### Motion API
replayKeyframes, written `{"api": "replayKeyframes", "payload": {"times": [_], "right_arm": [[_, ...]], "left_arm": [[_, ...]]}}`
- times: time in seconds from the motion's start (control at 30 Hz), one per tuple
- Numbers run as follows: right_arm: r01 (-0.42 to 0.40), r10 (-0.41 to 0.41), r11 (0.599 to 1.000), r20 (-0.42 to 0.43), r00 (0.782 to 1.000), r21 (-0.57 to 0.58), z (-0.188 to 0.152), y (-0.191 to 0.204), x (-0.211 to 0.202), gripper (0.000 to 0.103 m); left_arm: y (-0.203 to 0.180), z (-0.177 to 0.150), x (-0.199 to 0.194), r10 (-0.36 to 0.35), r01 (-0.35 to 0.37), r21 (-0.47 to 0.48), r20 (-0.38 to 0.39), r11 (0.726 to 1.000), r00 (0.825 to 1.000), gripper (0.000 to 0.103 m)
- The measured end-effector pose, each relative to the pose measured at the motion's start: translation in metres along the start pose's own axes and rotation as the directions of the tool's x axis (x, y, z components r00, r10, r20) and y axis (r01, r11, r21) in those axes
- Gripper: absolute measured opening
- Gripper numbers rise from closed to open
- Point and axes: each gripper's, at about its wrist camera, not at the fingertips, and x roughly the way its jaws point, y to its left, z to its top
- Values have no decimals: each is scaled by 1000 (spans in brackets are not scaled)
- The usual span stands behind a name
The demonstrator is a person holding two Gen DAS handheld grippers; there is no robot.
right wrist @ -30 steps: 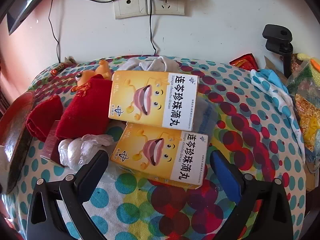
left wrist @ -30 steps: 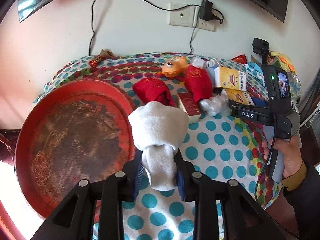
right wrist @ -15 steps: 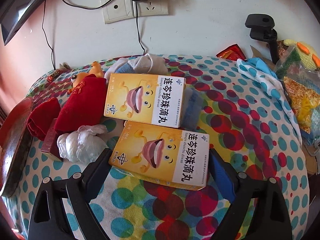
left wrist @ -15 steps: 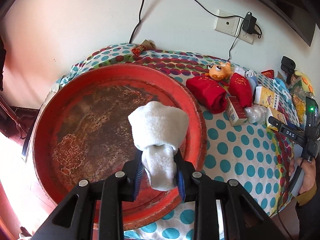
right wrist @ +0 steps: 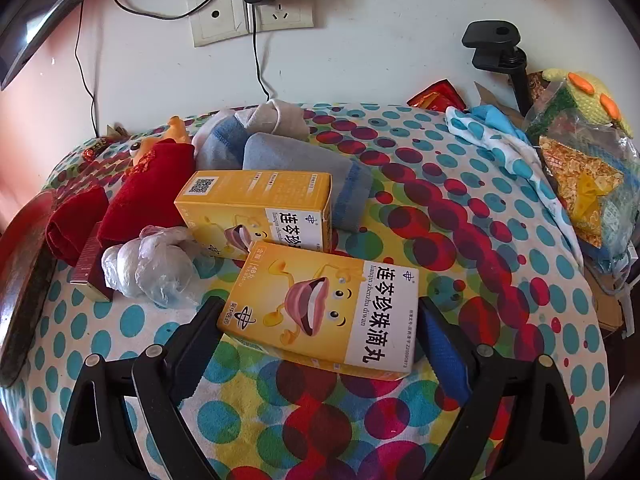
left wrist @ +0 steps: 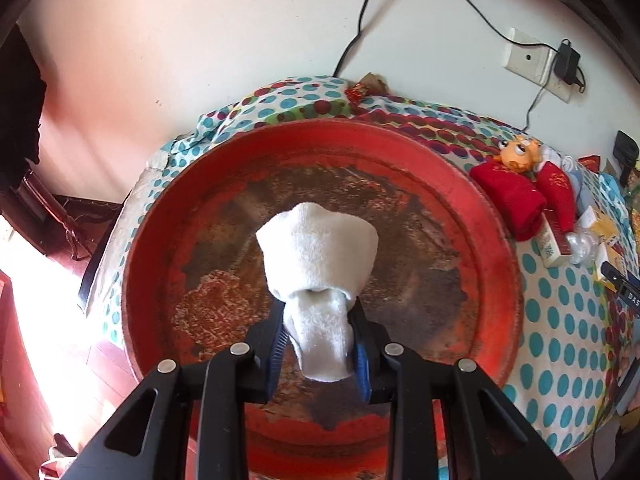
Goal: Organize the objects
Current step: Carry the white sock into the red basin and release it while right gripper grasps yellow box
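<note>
Here, red tray (left wrist: 496, 240) (rusty) lies below the tool-held white sock (left wrist: 318, 256).

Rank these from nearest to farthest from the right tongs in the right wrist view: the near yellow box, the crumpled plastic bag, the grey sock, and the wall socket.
1. Near yellow box, between the right tongs.
2. Crumpled plastic bag, ahead to the left.
3. Grey sock, behind the second yellow box.
4. Wall socket, on the wall beyond the table.
</note>
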Motion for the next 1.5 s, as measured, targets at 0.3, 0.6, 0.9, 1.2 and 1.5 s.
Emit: {"api": "replayKeyframes", "payload": {"times": [0.3,0.6,0.9,1.2,1.5], "right_arm": [[32,-32,999,-12,999,-17,2,5,3,91],[66,-66,997,-19,998,-37,2,9,6,91],[81,-81,996,-20,996,-33,3,9,7,91],[99,-100,995,-11,995,-31,2,8,5,90],[30,-30,999,11,999,-22,-18,25,-27,90]], "left_arm": [[48,-4,24,60,-62,-45,-42,997,997,29],[72,-11,30,75,-78,-56,-59,995,995,31],[76,-13,24,77,-79,-64,-40,995,996,52],[62,-19,-3,126,-125,-33,7,992,992,63],[56,-33,-24,89,-85,-54,57,995,994,64]]}}
